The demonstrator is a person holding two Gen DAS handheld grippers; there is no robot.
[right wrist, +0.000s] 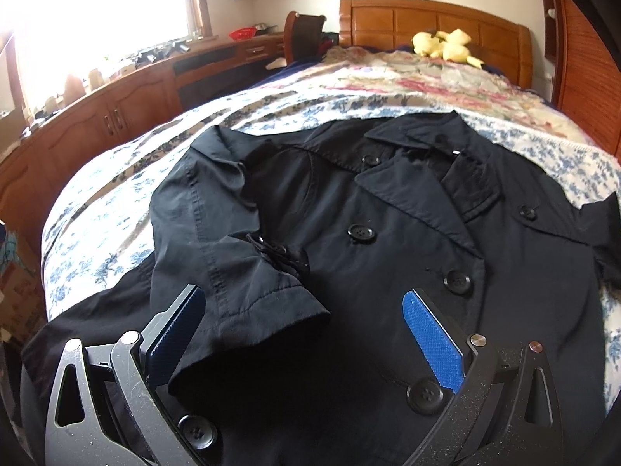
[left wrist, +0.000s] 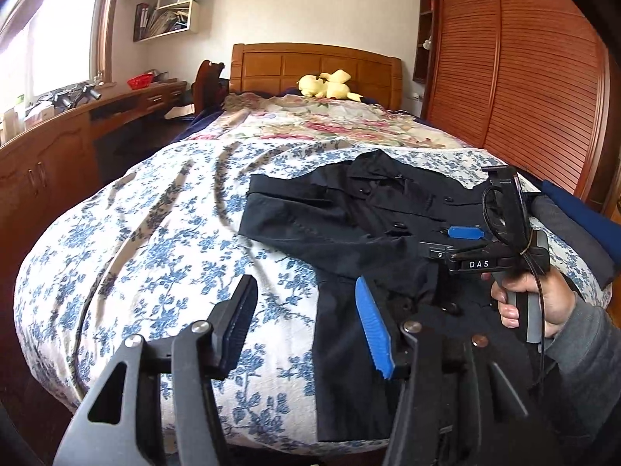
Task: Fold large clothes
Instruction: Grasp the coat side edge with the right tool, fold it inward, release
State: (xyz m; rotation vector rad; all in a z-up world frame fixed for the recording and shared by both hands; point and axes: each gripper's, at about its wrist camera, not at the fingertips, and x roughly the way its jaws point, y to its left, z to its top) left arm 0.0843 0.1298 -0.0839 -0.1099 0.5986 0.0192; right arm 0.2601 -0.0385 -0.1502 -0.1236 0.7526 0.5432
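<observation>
Black fabric fills most of what I see from the foot of the bed: a black double-breasted coat (right wrist: 388, 233) with large round black buttons lies face up on the blue-and-white floral bedspread (left wrist: 155, 233), collar toward the wooden headboard (left wrist: 314, 66). One short sleeve (right wrist: 240, 272) is folded inward across the chest, its cuff lying between the fingers of the right claw (right wrist: 306, 334).

That right claw hovers low over the coat's front, its blue-padded fingers spread wide with nothing pinched between them. In the left wrist view it shows as a black device marked "DAS", held in a bare hand (left wrist: 535, 303) with a grey cuff, above the coat's right half.

The left claw (left wrist: 306, 326) is spread wide too, empty. One finger sits over the bare bedspread just beside the coat's edge, the blue-padded one over the dark cloth of the coat's lower part.

Farther up the bed, a pink-flowered quilt (left wrist: 330, 124) covers the mattress, and a yellow plush toy (left wrist: 330, 83) rests against the headboard. A slatted reddish wooden wardrobe (left wrist: 524, 77) stands to one side; a cluttered wooden bench (left wrist: 77, 116) runs under the bright window on the other.
</observation>
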